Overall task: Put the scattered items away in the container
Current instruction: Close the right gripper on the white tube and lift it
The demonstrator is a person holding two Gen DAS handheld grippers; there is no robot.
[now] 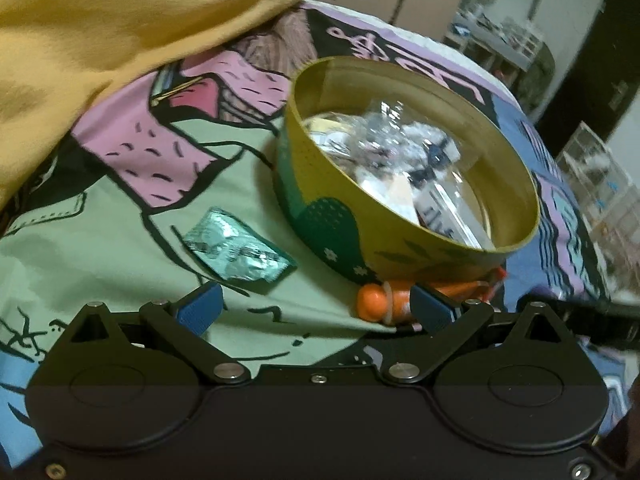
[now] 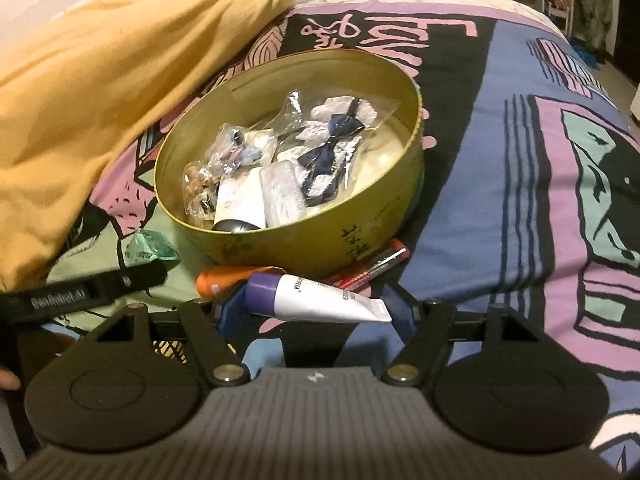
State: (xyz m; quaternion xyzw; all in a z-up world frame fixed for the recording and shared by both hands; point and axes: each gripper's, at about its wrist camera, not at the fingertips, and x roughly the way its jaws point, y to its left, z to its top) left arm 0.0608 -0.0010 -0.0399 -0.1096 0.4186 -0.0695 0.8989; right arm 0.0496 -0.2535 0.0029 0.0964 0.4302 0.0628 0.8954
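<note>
- Right gripper is clamped on a white tube (purple cap), just short of the round tin.
- Left gripper — jaws apart, holding nothing.
- Teal packet and orange item lie on the bedspread beside the tin; a yellow blanket bunches behind.

Round tin: metal, gold inside with soft sheen, painted outer wall near matt. Contents: clear crinkly plastic bags, glossy, catching glare. Teal wrapper: shiny foil, creased. White tube: smooth plastic, purple cap satin (lightly glossy). Orange item: smooth, probably plastic, blurred. Bedspread: printed cloth, matt. Yellow blanket: soft, fuzzy fabric. Gripper pads: blue, ribbed.
</note>
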